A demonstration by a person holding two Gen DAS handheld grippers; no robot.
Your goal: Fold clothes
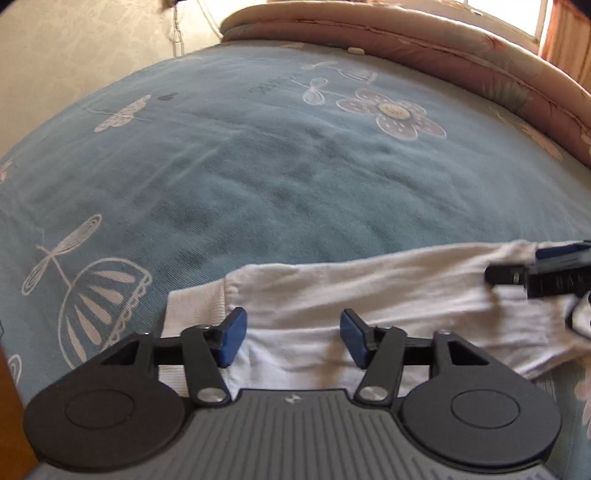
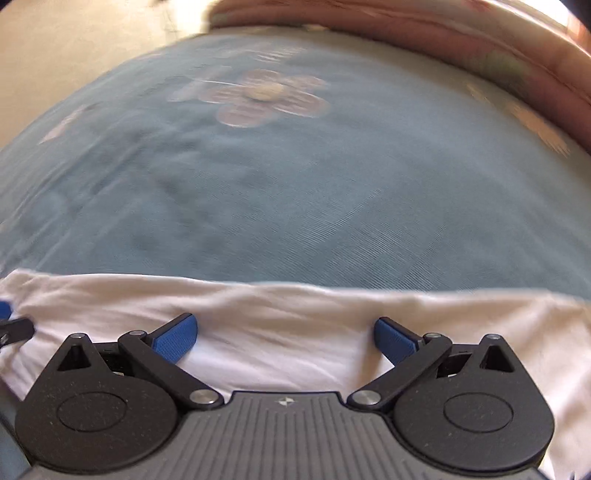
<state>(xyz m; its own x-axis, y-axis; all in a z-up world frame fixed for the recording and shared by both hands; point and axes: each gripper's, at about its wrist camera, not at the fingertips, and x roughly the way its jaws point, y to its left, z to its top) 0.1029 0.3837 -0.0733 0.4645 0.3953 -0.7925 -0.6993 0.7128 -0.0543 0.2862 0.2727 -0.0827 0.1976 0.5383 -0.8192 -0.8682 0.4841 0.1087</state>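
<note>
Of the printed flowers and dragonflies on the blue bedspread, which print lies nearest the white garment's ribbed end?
The half-round fan-shaped flower, left of the white garment and its ribbed end; the five-petal flower lies far up the bedspread.

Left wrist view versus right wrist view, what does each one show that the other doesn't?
Only the left wrist view shows the garment's ribbed cuff and a window. Only the right wrist view shows the white garment stretching on to the right. Both show the blue floral bedsheet, the pink quilt, and both grippers open: left gripper, right gripper.

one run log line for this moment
white garment flat on bedspread | left hand-held gripper open | right hand-held gripper open
</note>
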